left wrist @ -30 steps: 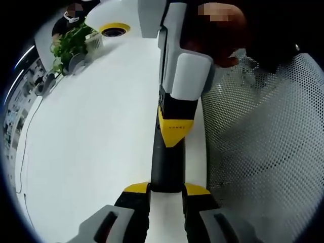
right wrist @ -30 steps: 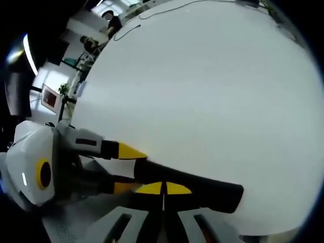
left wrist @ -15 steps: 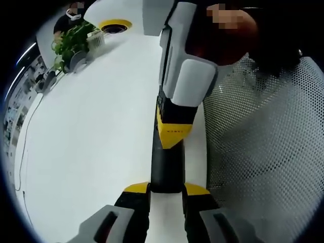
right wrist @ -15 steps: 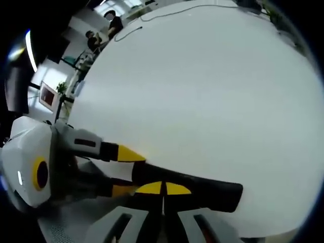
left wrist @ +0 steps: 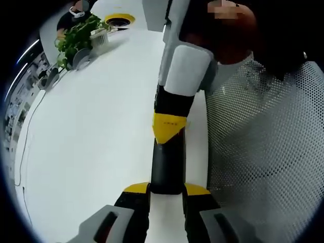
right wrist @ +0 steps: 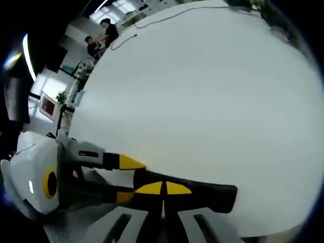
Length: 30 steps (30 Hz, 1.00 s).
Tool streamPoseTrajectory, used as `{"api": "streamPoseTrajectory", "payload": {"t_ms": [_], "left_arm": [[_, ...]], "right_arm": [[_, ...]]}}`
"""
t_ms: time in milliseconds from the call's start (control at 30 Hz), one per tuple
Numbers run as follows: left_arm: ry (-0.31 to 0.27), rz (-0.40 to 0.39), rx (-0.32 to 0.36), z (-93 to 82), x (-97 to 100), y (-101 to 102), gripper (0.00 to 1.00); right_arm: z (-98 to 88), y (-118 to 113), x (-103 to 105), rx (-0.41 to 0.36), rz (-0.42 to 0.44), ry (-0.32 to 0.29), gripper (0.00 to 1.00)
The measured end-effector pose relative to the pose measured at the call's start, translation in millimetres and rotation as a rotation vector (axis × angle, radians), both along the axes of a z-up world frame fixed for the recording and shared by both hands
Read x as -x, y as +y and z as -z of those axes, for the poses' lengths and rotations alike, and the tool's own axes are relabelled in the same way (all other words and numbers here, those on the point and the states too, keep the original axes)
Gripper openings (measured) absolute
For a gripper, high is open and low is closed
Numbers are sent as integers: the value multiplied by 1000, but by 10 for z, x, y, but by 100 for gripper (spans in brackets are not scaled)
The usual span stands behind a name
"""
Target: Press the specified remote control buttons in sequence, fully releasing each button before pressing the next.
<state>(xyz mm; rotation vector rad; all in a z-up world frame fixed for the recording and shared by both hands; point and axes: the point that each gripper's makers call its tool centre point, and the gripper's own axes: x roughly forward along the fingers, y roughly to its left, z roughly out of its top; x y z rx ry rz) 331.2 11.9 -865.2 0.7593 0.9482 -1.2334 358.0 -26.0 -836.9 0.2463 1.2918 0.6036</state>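
A black remote control (left wrist: 167,167) lies lengthwise over a white table (left wrist: 91,126), near its edge. My left gripper (left wrist: 167,188) is shut on the near end of the remote, one yellow-tipped jaw on each side. My right gripper (left wrist: 169,129) comes down from above, shut, with its yellow tips resting on the remote's top face. In the right gripper view the right gripper (right wrist: 163,188) has its tips closed together on the remote (right wrist: 207,195). There the left gripper (right wrist: 126,178) reaches in from the left and clamps the remote's end.
A white mesh chair back (left wrist: 263,152) stands right of the table edge. At the far end of the table are a potted plant (left wrist: 81,38) and a yellow-ringed round object (left wrist: 119,20). A thin cable (left wrist: 23,152) runs along the left. People (right wrist: 104,35) stand far off.
The right gripper's tips have shifted slightly farther along the remote and its body has tilted a little. Both views moved slightly; the left gripper's hold is unchanged.
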Motion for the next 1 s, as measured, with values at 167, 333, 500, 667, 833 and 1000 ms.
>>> {"api": "streamPoseTrajectory", "payload": {"t_ms": [167, 333, 500, 667, 833, 1000], "left_arm": [[-12, 7, -6, -1, 0, -1, 24], [-14, 10, 9, -1, -5, 3, 24], [-16, 1, 1, 6, -10, 1, 24], [-13, -6, -5, 10, -18, 0, 24], [-17, -8, -1, 12, -22, 3, 24], [-18, 1, 1, 12, -26, 7, 24]], "right_arm": [[-293, -66, -231, -43, 78, -145, 0], [-705, -175, -464, -96, 162, -330, 0], [-1149, -335, -572, -12, 136, -553, 0], [-1569, -472, -554, 2, 154, -720, 7], [-1822, -647, -411, 35, 161, -823, 17], [-1876, -863, -213, 90, 191, -886, 37]]}}
